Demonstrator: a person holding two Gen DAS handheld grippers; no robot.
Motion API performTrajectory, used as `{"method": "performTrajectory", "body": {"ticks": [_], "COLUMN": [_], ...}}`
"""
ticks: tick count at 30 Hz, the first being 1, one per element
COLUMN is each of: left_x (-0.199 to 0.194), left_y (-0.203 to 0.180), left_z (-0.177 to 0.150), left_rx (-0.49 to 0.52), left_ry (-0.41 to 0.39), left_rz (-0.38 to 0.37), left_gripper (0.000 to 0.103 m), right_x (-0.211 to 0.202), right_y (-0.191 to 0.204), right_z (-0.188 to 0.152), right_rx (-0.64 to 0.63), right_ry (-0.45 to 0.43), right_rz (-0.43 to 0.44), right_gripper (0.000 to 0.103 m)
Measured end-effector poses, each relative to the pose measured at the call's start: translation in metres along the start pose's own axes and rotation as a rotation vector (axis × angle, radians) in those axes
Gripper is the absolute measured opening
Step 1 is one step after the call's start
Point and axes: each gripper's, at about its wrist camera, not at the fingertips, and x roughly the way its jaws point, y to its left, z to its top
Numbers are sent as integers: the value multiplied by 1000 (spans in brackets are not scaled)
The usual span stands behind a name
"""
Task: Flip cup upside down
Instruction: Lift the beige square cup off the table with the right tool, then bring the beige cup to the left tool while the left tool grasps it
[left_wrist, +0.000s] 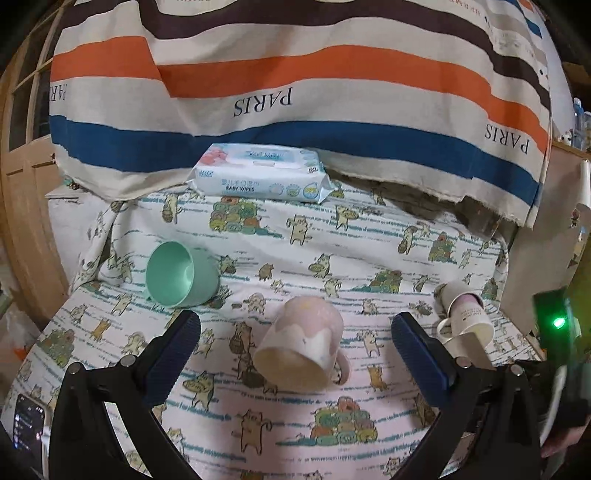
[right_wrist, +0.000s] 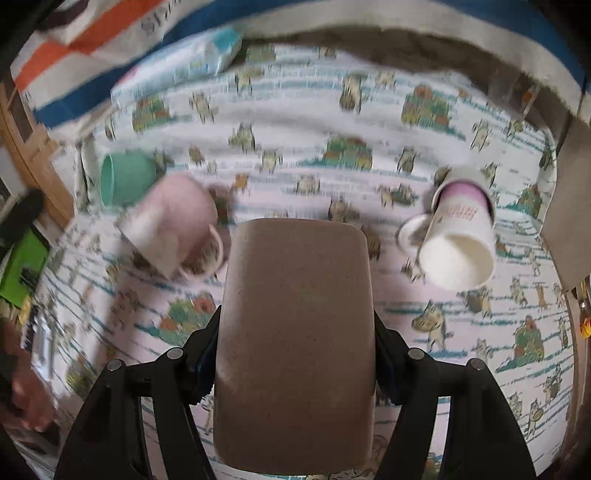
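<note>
My right gripper squeezes a brown cup, low in the middle. My left gripper is wide apart around a pink mug lying tipped on the bed. A green cup lies at left.

Left wrist view sharp, indoor light dim and even, soft shadows under pink mug. Green LED glare at right edge. Right wrist view motion-blurred, worst at left. Heavy fisheye bending, dark vignette corners in both views.
</note>
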Motion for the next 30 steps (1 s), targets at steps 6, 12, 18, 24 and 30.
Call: {"method": "performTrajectory", "body": {"ticks": [6,12,18,24,30], "left_x": [6,8,13,10,-6], "left_y": [-2,-2,-8,-17,-33], "left_z": [-13,-15,-12,-8,3], "left_rx": [20,25,26,56,83], "left_ry": [46,46,54,49,-4], "left_rz": [38,65,91,90,81], "left_gripper": [103,103,103,103,103], "right_x": [19,26,38,21,-27], "right_y": [4,5,10,11,8], "right_z": [-6,-6,-9,-7,-4], "right_rx": [4,-16,-69,-96,-141], "right_ry": [40,66,98,-1,-188], "right_rz": [-8,-46,-86,-104,-77], "right_gripper": [70,70,70,79,80]}}
